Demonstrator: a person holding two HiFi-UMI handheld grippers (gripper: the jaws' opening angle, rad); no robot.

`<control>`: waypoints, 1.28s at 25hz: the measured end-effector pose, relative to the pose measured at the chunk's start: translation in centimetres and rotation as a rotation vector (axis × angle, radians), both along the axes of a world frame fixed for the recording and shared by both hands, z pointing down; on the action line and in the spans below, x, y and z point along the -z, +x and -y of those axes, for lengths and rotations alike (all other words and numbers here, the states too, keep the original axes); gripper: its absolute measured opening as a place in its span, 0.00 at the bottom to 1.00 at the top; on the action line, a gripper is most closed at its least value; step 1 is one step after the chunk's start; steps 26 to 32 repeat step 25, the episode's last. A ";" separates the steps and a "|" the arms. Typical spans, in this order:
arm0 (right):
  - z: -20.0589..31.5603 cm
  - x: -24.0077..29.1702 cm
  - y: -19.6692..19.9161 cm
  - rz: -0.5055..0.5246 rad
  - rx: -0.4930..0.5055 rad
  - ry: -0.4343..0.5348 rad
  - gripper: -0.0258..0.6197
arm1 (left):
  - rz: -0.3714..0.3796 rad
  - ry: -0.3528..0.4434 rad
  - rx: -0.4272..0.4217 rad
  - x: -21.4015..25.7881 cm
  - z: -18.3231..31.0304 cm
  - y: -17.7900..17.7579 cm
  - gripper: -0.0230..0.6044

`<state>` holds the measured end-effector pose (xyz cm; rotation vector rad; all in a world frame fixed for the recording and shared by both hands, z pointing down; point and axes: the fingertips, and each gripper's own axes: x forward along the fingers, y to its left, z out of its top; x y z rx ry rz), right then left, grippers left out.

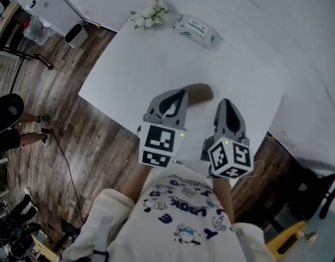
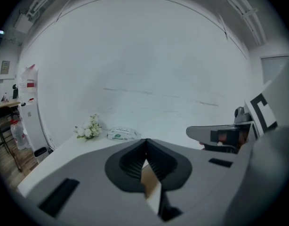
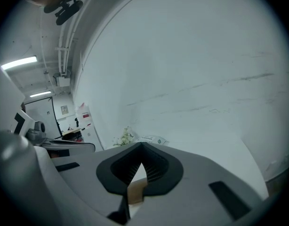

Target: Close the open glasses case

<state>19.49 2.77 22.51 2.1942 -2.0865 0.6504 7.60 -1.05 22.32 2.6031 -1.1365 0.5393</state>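
A brown glasses case [image 1: 200, 93] lies on the white table [image 1: 156, 70] near its front edge, and its left part is hidden behind my left gripper. From the head view its lid looks down. My left gripper [image 1: 180, 94] is held above the table just in front of the case, jaws shut and empty. My right gripper [image 1: 224, 102] hovers to the right of the case, also shut and empty. In the left gripper view the jaws [image 2: 145, 141] meet at the tips, and a tan strip of the case [image 2: 150, 182] shows below them. The right gripper [image 3: 142, 146] view shows the same tan strip [image 3: 135, 192].
White flowers [image 1: 150, 15] and a pack of wipes [image 1: 197, 30] lie at the table's far edge. The table's front edge runs just under both grippers, with wooden floor [image 1: 75, 124] to the left. A person's legs [image 1: 25, 130] stand at far left.
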 end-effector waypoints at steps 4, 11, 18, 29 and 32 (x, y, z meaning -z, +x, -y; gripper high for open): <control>0.1 0.3 -0.2 -0.024 0.009 0.008 0.04 | 0.006 0.016 0.015 0.3 0.0 -0.1 0.04; 0.3 0.5 -0.1 -0.045 0.016 0.010 0.04 | 0.020 0.019 0.030 0.4 0.2 -0.2 0.04; 0.4 0.6 0.5 -0.057 0.010 0.005 0.04 | 0.027 0.026 0.035 0.7 0.4 0.2 0.04; 0.4 0.8 0.7 -0.068 0.008 0.006 0.04 | 0.033 0.034 0.037 0.8 0.5 0.1 0.04; 0.4 0.8 0.7 -0.068 0.008 0.006 0.04 | 0.033 0.034 0.037 0.8 0.5 0.1 0.04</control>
